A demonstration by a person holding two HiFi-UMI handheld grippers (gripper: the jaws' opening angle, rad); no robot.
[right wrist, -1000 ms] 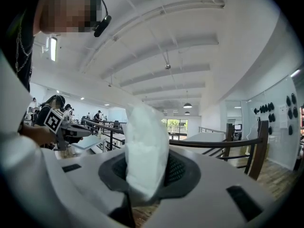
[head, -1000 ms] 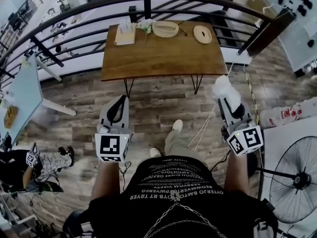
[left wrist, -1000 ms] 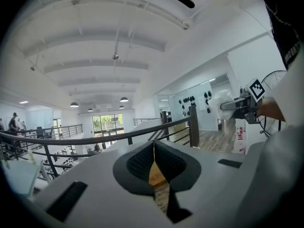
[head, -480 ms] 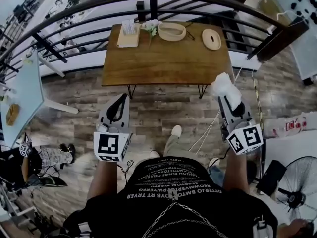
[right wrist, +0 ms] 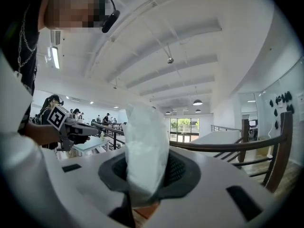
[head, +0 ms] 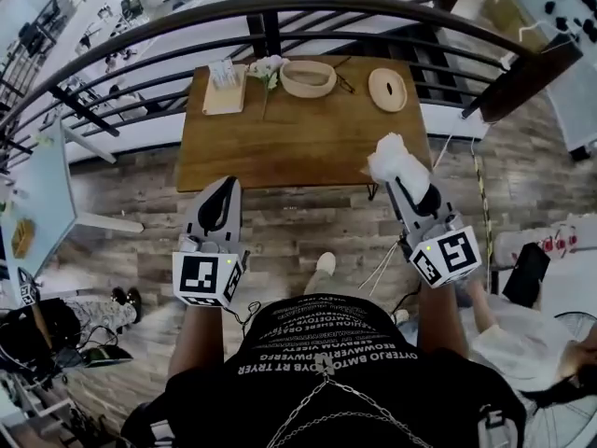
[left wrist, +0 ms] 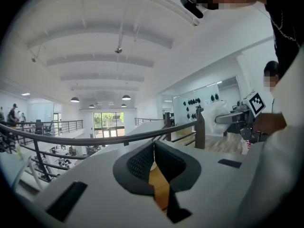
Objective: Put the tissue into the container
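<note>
My right gripper (head: 395, 172) is shut on a white crumpled tissue (head: 392, 159), which hangs over the near right edge of the wooden table (head: 298, 138). The same tissue (right wrist: 145, 148) fills the space between the jaws in the right gripper view. An oval wooden container (head: 308, 77) stands at the table's far side, with a round lid (head: 387, 89) to its right and a tissue box (head: 226, 84) to its left. Short of the table's near left edge, my left gripper (head: 224, 192) is shut and empty. In the left gripper view its pads (left wrist: 142, 158) meet.
A curved black railing (head: 280, 7) runs behind the table. White flowers (head: 267, 65) lie beside the container. A pale blue table (head: 37, 185) stands at the left. Someone crouches on the floor at the lower right (head: 536, 334). A white cable (head: 382, 267) trails under the table.
My right gripper has carried the tissue forward and left, from over the floor to over the table's near right edge. The table looks nearer. A person has come into view at the lower right.
</note>
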